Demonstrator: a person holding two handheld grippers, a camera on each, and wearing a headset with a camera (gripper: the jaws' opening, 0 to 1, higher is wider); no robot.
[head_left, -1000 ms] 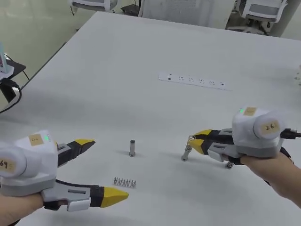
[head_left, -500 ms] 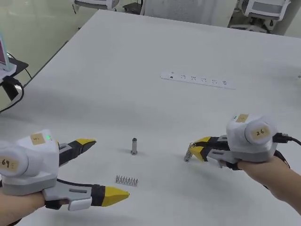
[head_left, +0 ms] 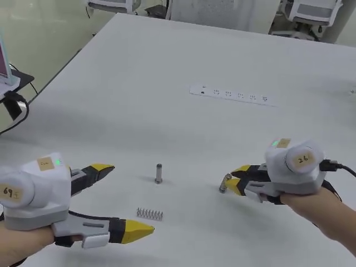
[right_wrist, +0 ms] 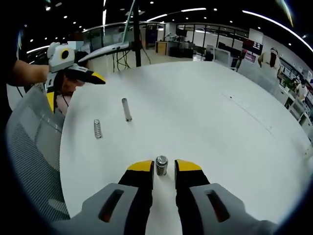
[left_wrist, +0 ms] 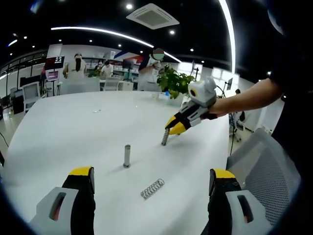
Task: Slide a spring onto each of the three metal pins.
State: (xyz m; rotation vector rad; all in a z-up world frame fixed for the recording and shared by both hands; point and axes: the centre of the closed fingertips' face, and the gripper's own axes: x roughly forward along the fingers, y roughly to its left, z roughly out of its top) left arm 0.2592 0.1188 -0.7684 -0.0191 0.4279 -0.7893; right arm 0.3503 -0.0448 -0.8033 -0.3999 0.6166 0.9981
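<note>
My right gripper is low over the table, its jaws closed around a spring on a short metal pin. In the right gripper view the spring-wrapped pin stands between the yellow fingertips of my right gripper. A bare pin stands upright mid-table. A loose spring lies flat just in front of it. My left gripper stays wide open at the near left, holding nothing. The left gripper view looks past the open left gripper at the loose spring, the bare pin and the right gripper.
A white power strip lies further back on the white table. Office chairs stand beyond the far edge. Cables and equipment sit off the table's left side. People stand in the background of the left gripper view.
My right gripper has moved down toward the table, carrying the spring lower along the pin. The left gripper, bare pin and loose spring stay in place.
</note>
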